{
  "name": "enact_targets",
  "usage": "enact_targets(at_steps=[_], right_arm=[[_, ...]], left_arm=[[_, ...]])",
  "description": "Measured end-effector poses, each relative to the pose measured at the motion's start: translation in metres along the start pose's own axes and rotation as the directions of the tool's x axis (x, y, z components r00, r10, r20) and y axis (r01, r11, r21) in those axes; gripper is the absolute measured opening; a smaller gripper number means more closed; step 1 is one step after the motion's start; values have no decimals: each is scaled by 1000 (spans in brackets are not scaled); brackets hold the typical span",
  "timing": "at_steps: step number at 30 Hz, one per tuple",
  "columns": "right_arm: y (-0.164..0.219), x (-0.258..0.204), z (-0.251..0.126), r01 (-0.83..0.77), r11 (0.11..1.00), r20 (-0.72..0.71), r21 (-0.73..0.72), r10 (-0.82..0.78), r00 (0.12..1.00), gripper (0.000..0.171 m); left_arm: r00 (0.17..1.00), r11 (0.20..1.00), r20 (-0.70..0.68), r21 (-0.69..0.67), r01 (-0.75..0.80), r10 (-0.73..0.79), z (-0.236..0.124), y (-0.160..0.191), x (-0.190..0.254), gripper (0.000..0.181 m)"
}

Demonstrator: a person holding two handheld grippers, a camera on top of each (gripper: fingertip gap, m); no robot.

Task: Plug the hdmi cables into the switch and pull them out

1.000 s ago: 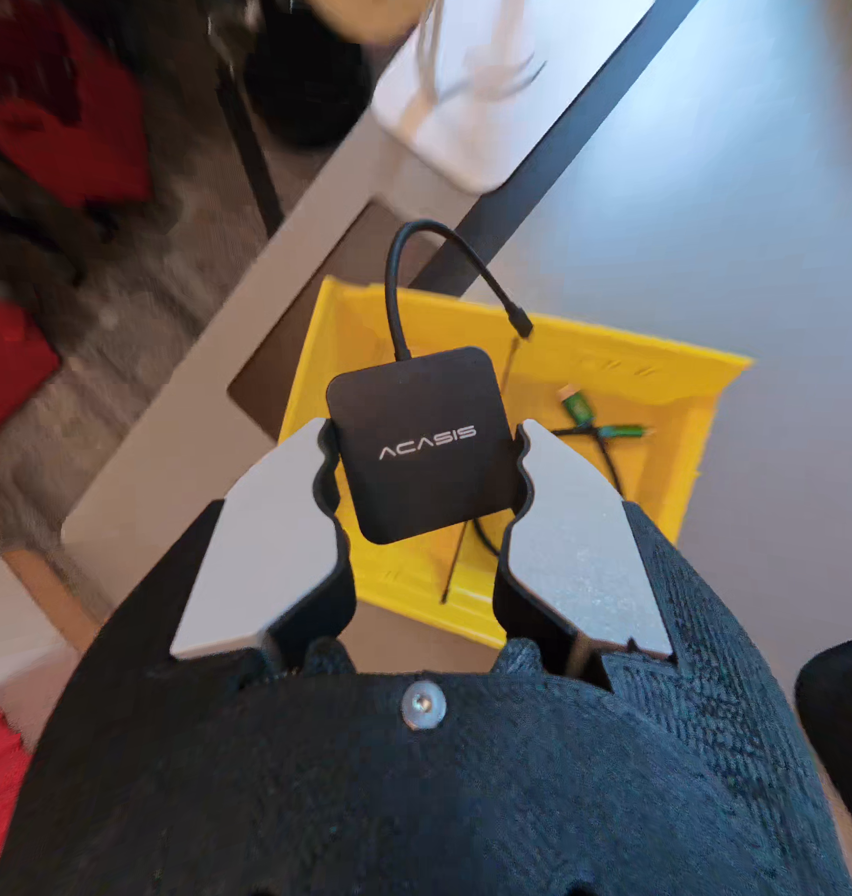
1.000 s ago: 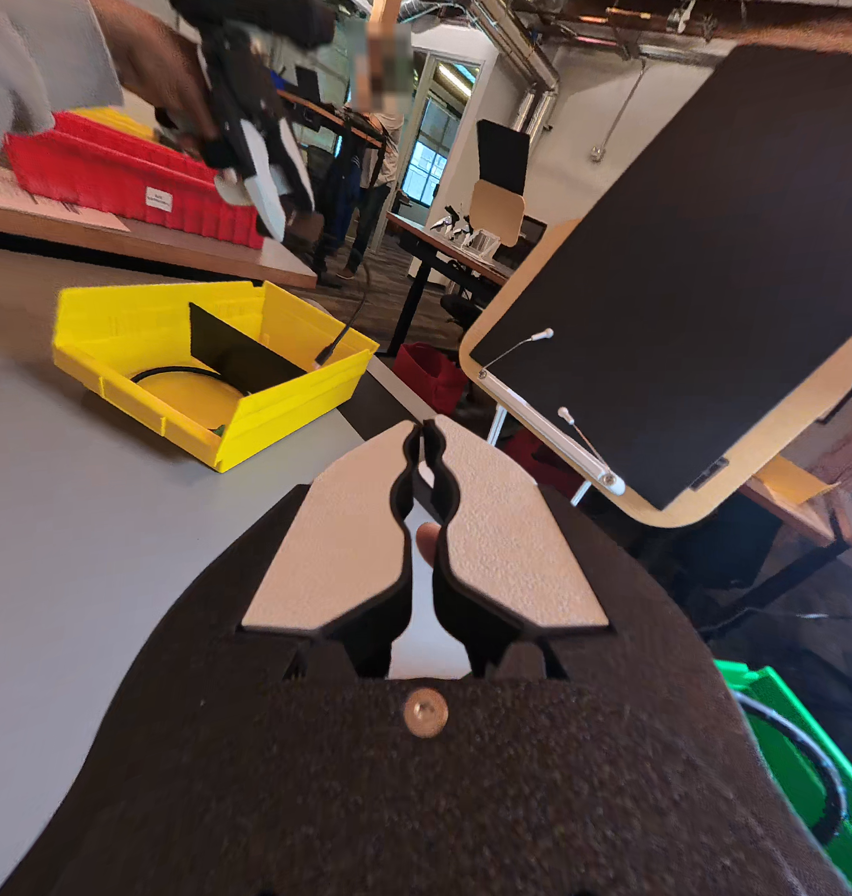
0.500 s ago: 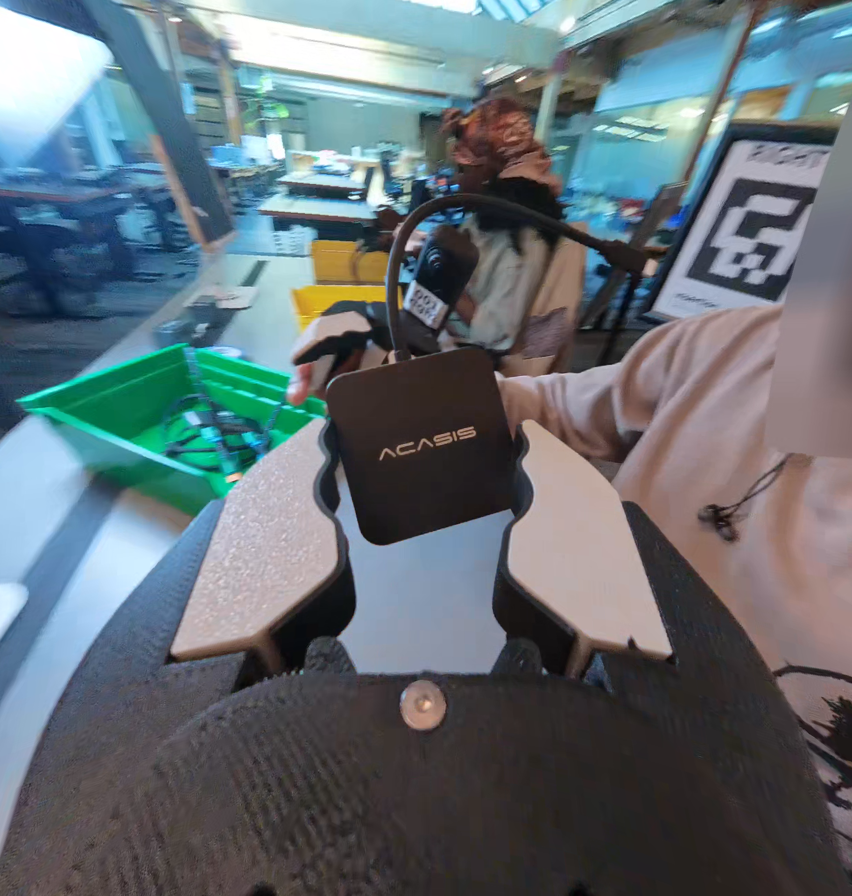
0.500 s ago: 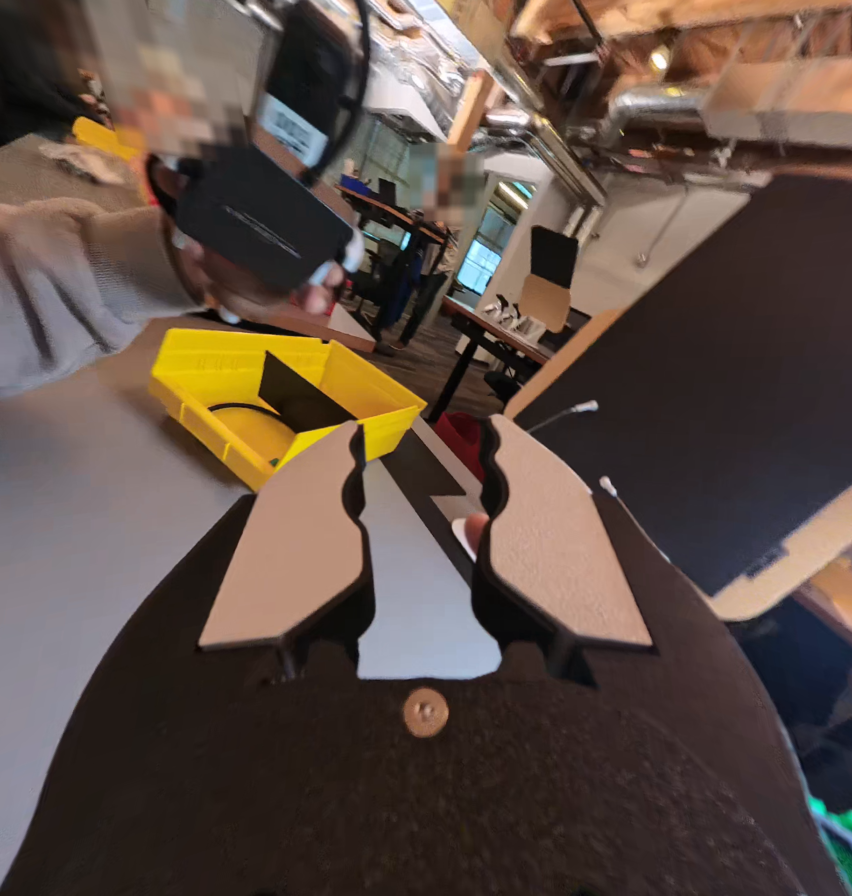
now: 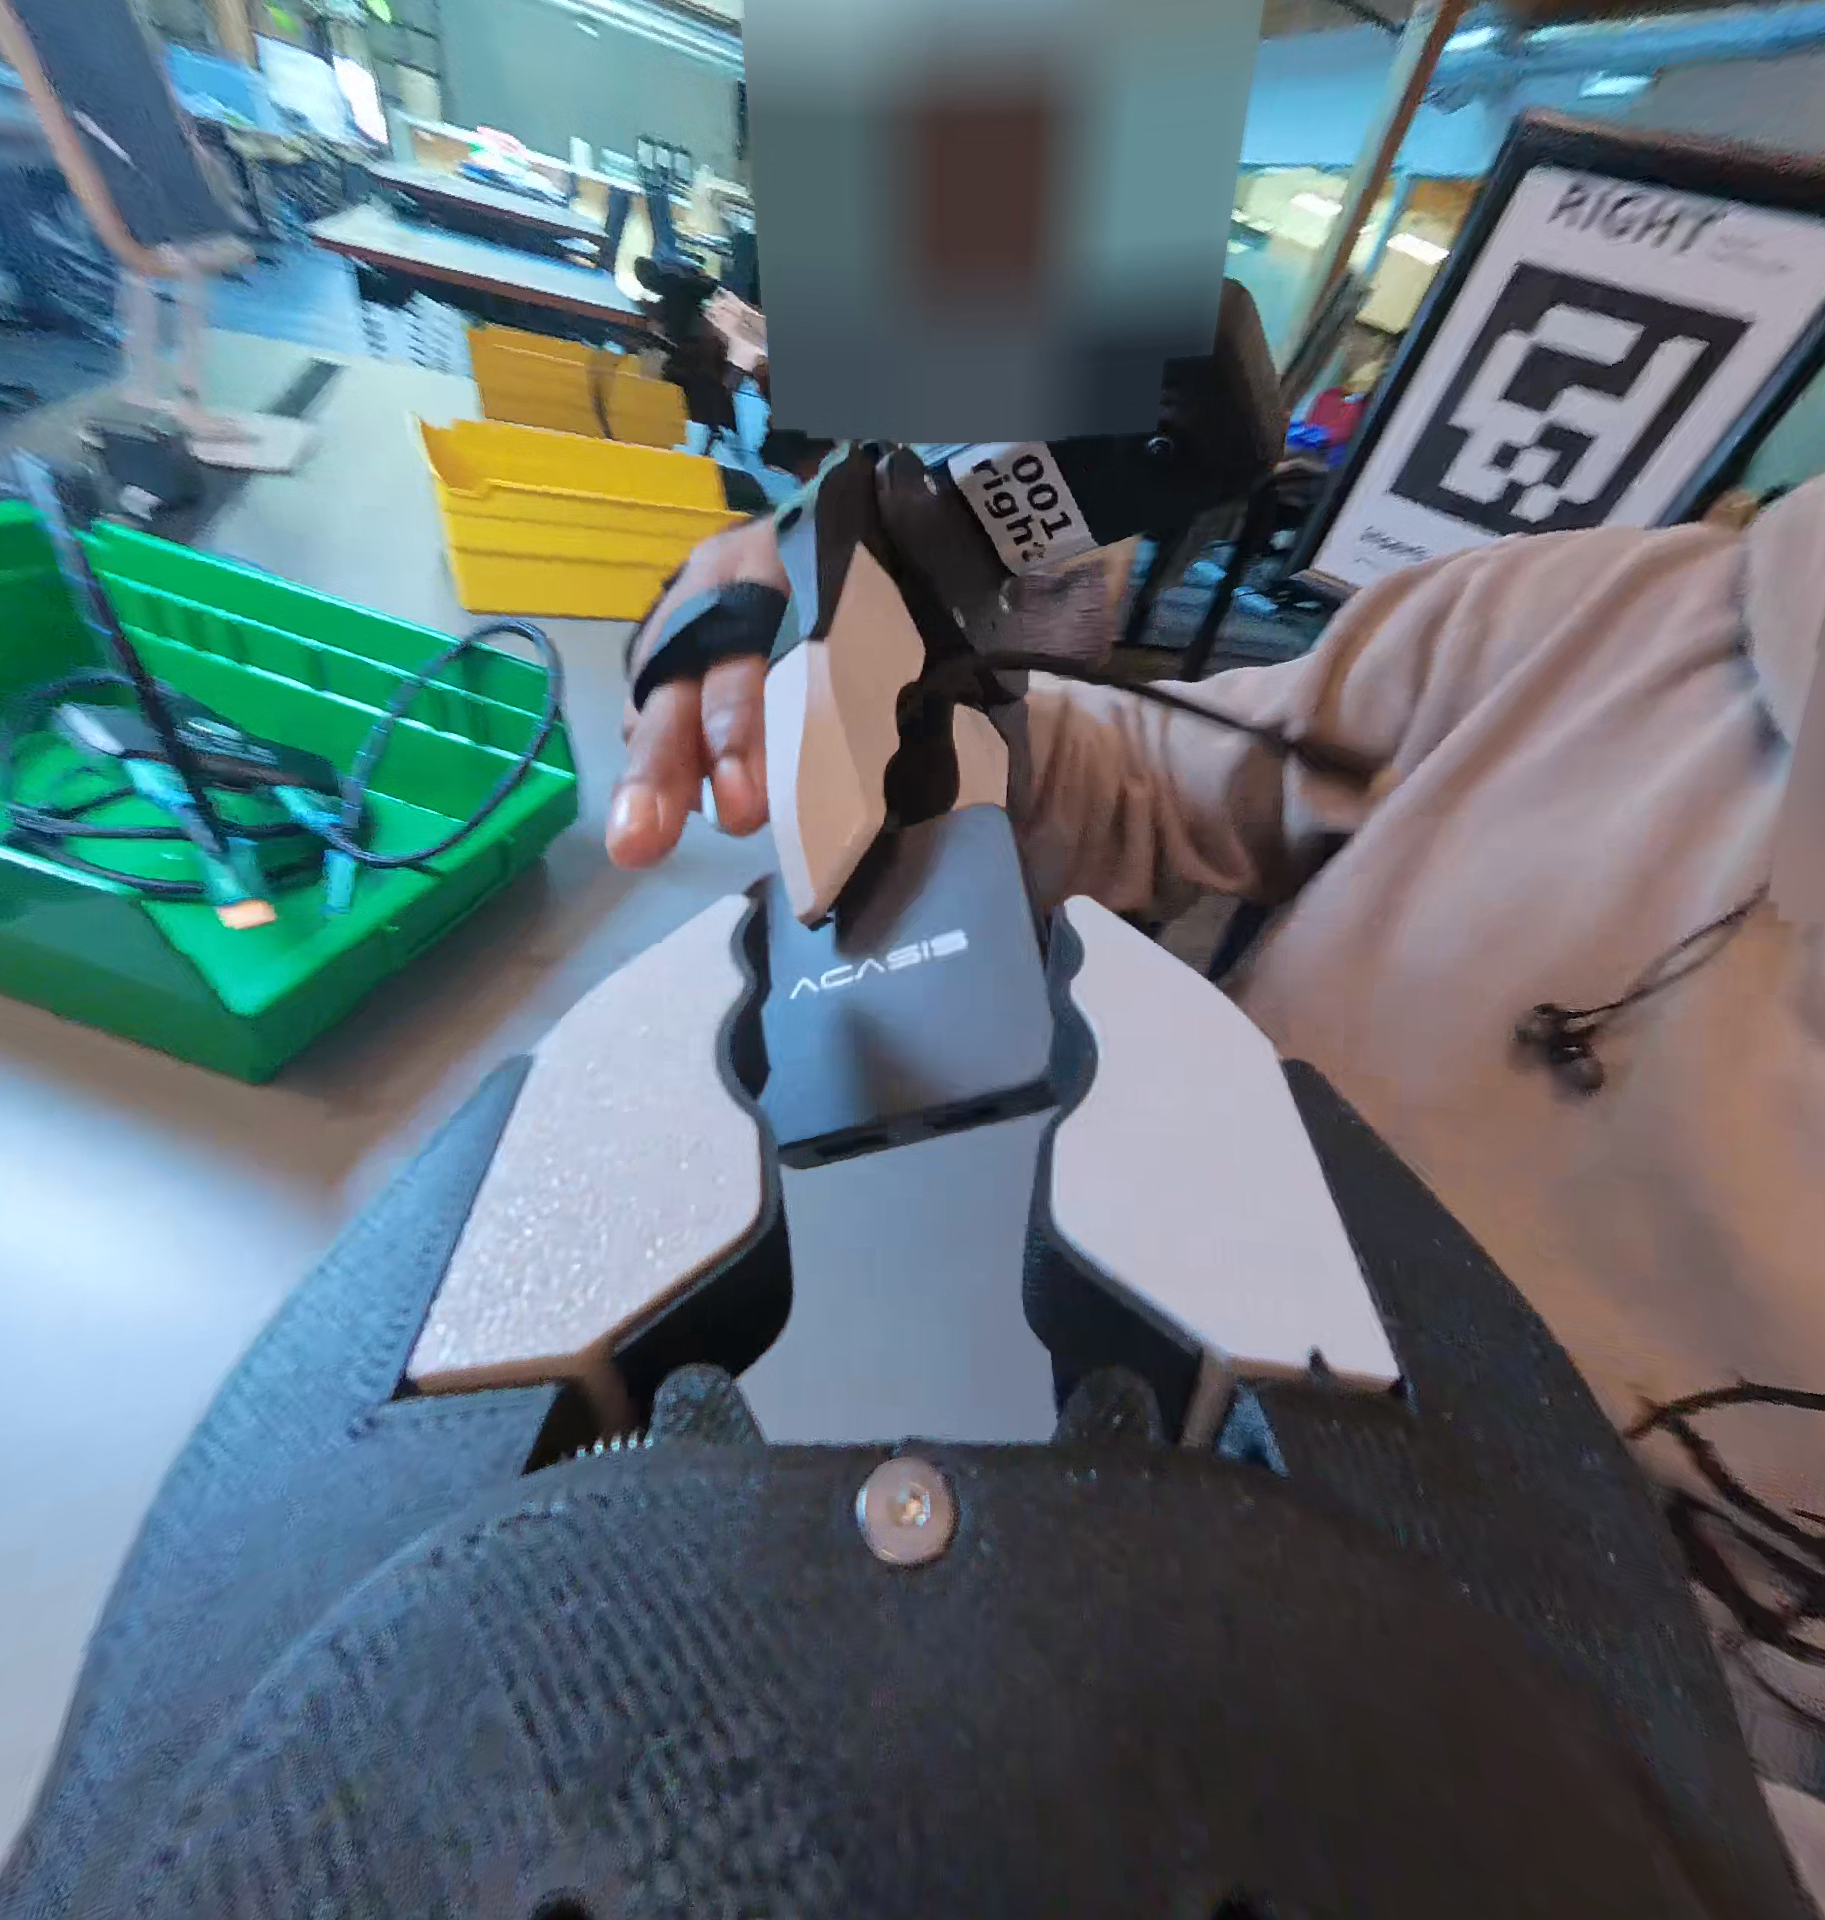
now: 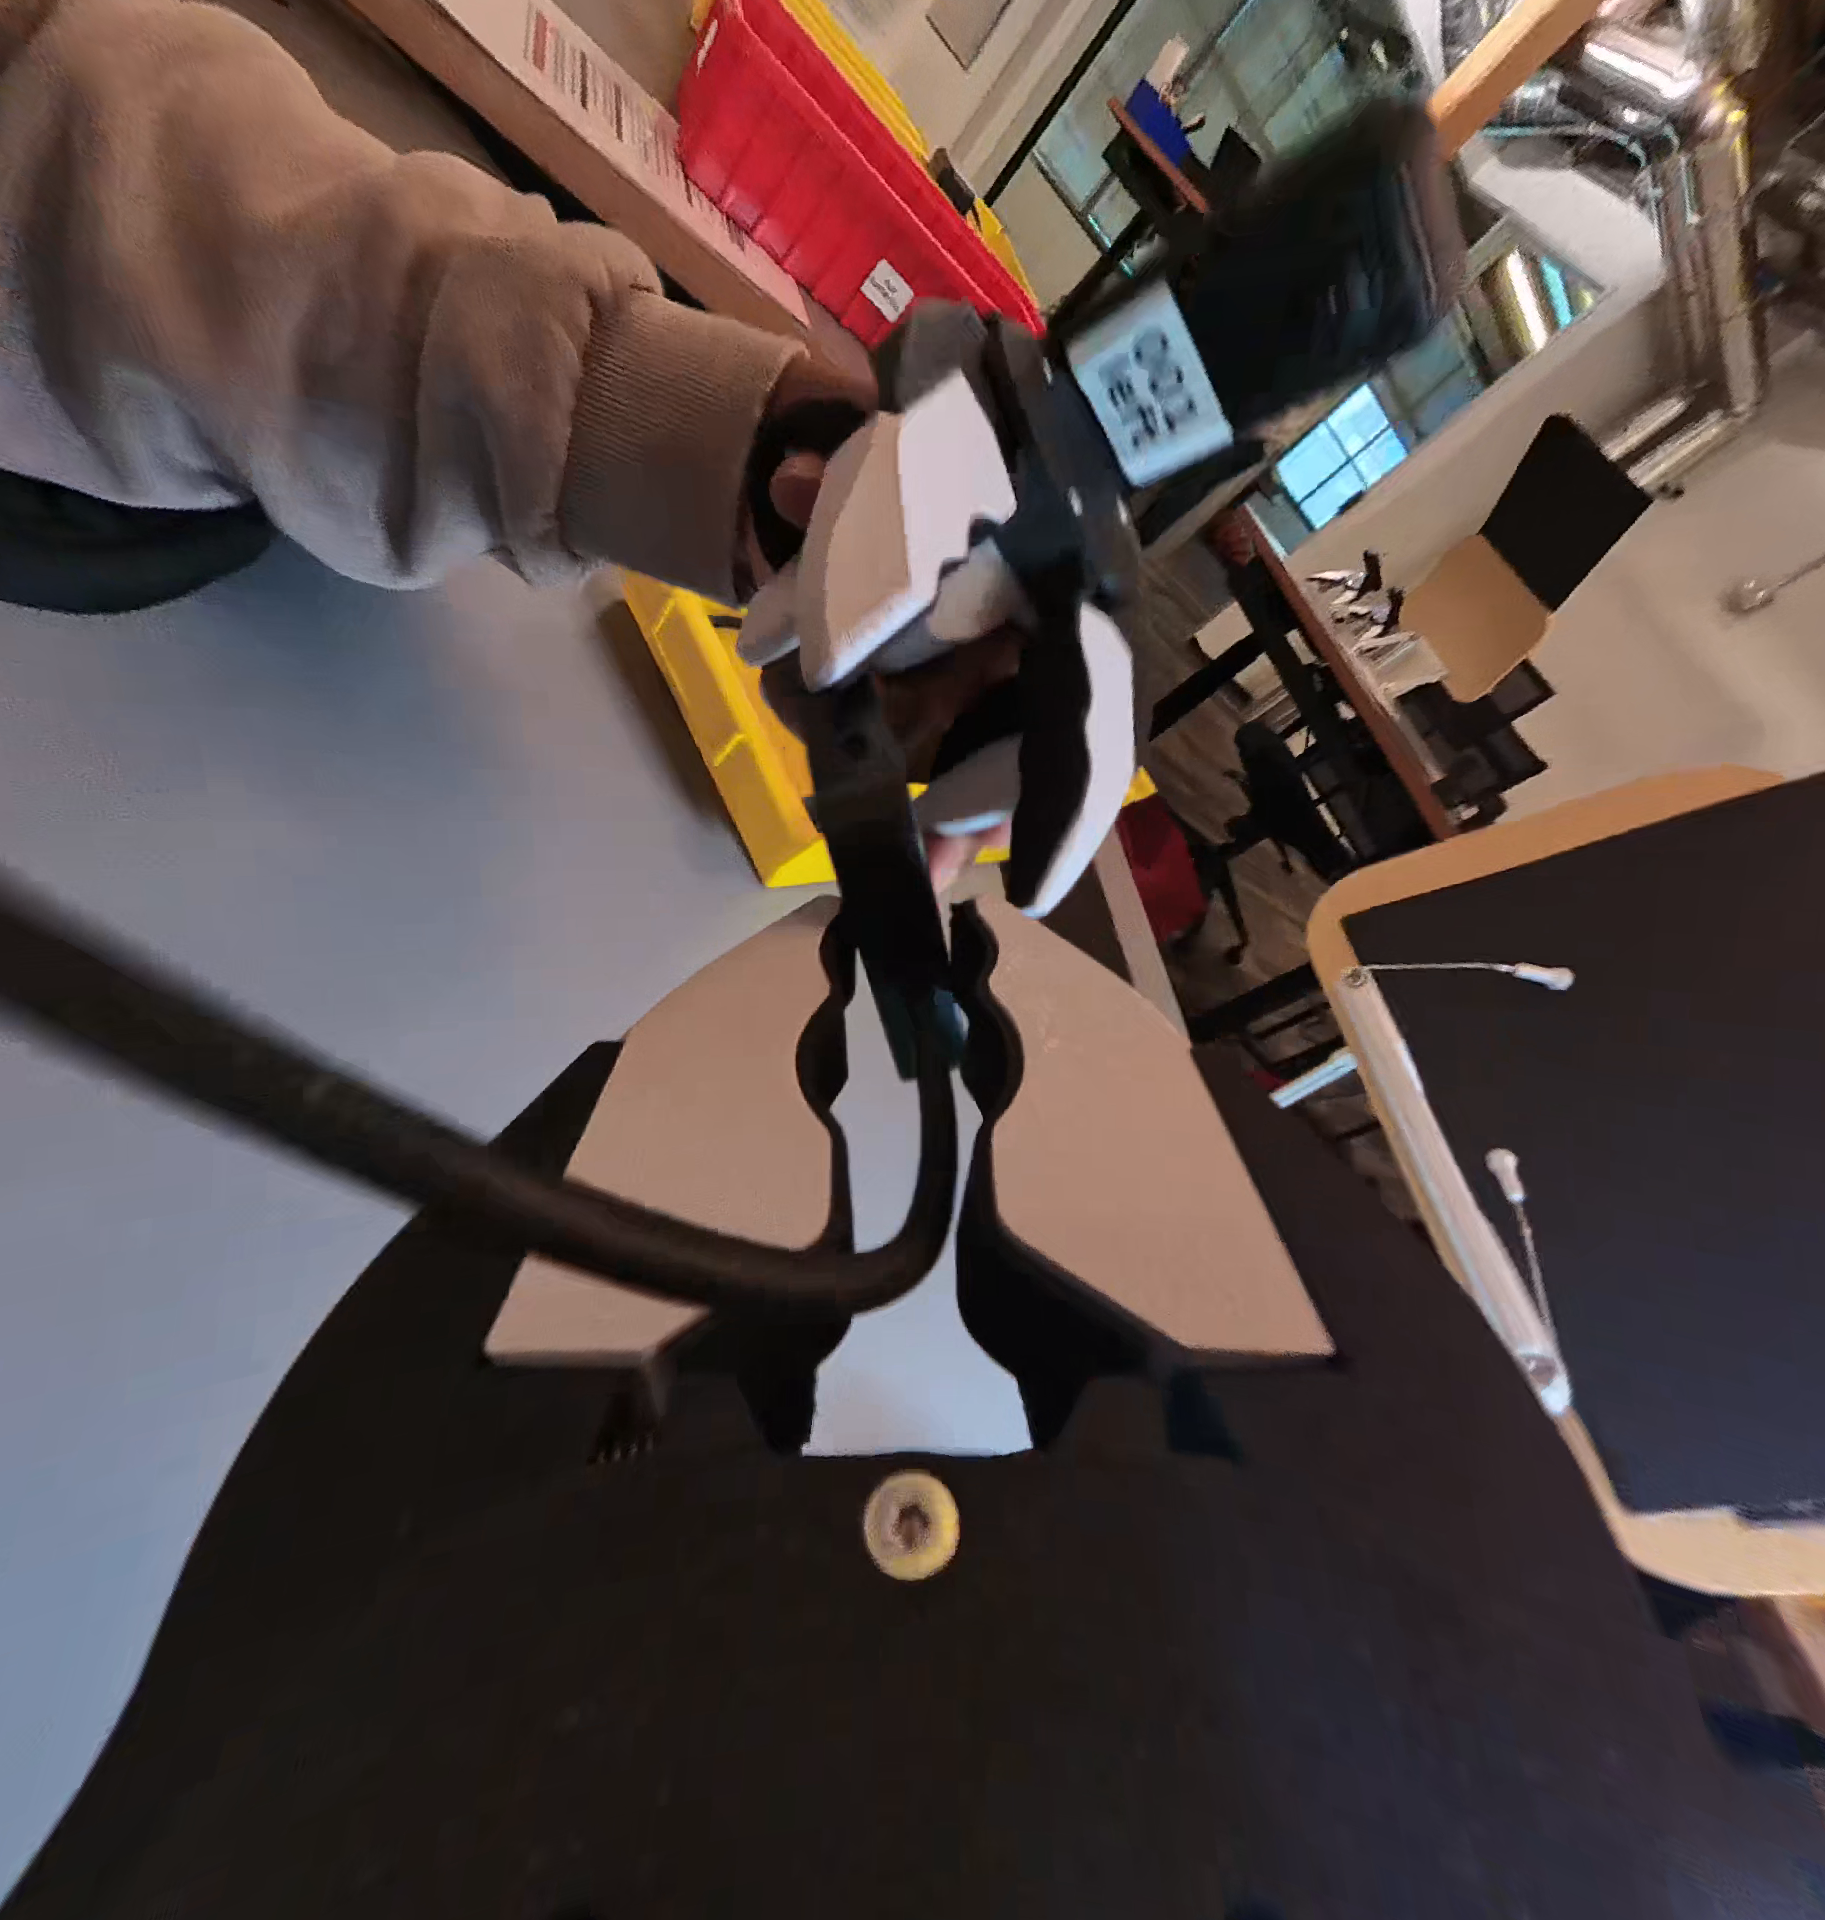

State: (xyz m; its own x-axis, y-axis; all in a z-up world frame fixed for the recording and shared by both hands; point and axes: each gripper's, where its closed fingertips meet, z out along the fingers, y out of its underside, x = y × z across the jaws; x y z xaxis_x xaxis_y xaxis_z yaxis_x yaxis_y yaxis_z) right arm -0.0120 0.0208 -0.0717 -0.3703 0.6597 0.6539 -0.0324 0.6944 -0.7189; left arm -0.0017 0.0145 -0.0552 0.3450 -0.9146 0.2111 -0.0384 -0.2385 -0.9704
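Half a second ago the right gripper had spread, empty jaws; now they are closed on the far edge of the switch, at the end where its own short black lead leaves the body. That lead now curls out between the right fingers and sweeps off to the left of the right wrist view.

The left gripper also clamps the switch, its two pale fingers pressing the left and right sides. Two slot-shaped ports face the left camera on the near edge, both empty. In the left wrist view the right gripper comes down from above, one fingertip lying on the top face of the switch.

So one switch is pinched by two grippers at once, held in the air above the grey table. This looks like a handover or a regrip, perhaps to free one gripper to fetch a cable. No plug is in the switch yet, so the plugging step has not begun.

To the left on the table stands one green bin holding a tangle of dark cables with teal plugs; at least two plugs show, but the exact cable count is hard to tell. Farther back, yellow bins stand together, seemingly two. The right wrist view shows one more yellow bin behind the left gripper.
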Motion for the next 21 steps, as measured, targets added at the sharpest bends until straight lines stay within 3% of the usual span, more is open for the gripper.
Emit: enact_targets(at_steps=[3, 6, 10, 12, 14, 17, 21], right_arm=[[11, 13, -11, -113, 994, -5, -10, 113, 994, 15], [15, 17, -21, -168, 986, 17, -3, 168, 986, 14], [25, 7, -18, -154, 983, 52, -105, 160, 986, 14], [29, 5, -19, -147, 978, 64, -149, 157, 985, 14], [19, 5, -24, -189, 978, 87, -84, 196, 977, 15], [-24, 17, -36, -306, 938, 113, 164, 290, 950, 15], [-30, 21, -39, -295, 939, 79, 179, 285, 955, 25]], left_arm=[[966, 981, 187, -103, -162, 179, -8, -8, -4, 50], [825, 882, 354, -345, -322, 440, -11, -4, -16, 46], [670, 727, 377, -580, -367, 639, 0, 12, -32, 29], [674, 687, 321, -616, -385, 666, 9, 23, -33, 14], [697, 710, 292, -554, -436, 655, 13, 19, -26, 14], [764, 810, 278, -268, -521, 583, 9, -13, -1, 14], [825, 844, 235, 31, -535, 514, -9, -41, 24, 14]])
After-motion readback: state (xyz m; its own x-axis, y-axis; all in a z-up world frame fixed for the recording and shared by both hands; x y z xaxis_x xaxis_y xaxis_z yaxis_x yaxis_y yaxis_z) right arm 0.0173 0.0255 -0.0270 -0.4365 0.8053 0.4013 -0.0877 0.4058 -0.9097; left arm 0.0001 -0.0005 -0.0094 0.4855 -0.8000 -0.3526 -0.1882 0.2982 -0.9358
